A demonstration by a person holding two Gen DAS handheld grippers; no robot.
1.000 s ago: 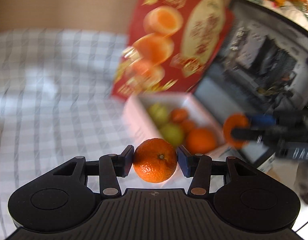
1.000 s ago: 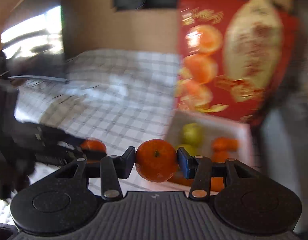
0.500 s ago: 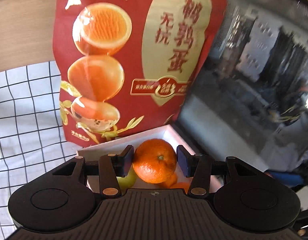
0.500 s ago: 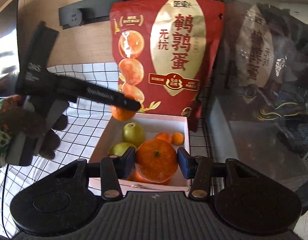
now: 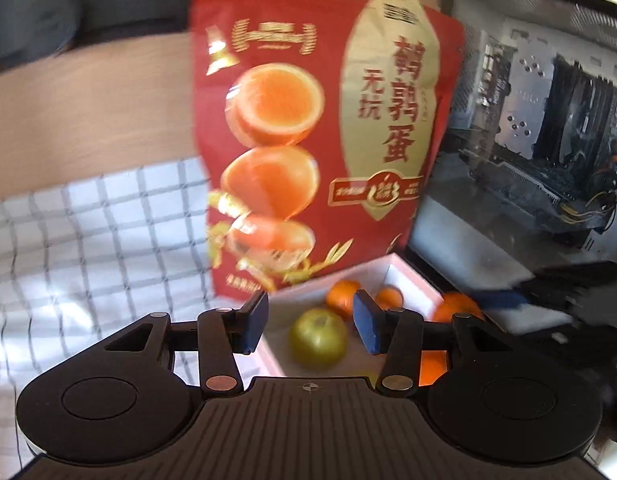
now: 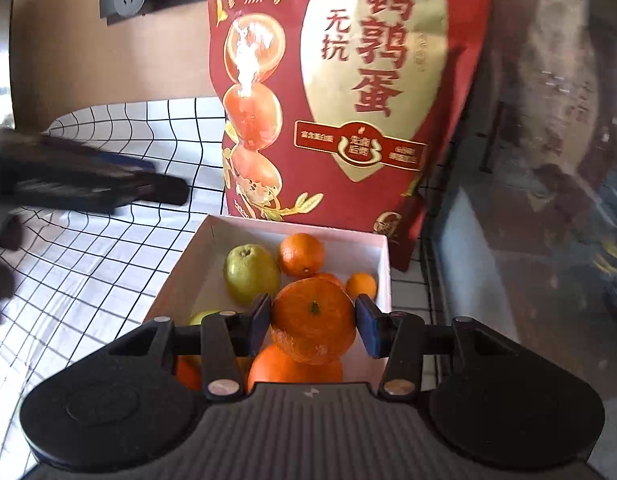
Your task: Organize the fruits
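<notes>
Holding one mandarin (image 6: 313, 326), right hand-held gripper (image 6: 313, 326) overlooks two pears (image 6: 250, 270).

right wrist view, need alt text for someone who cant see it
The right claw grips a round orange mandarin over an open white cardboard box already holding green pears and small oranges. A tall red snack bag stands behind, on a checked cloth.

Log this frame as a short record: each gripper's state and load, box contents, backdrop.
left gripper: open, nothing between its pads
right gripper: shut on an orange mandarin, over the box
white box: holds green fruit and several more mandarins
red pouch: upright behind the box
surface: white checked cloth
</notes>
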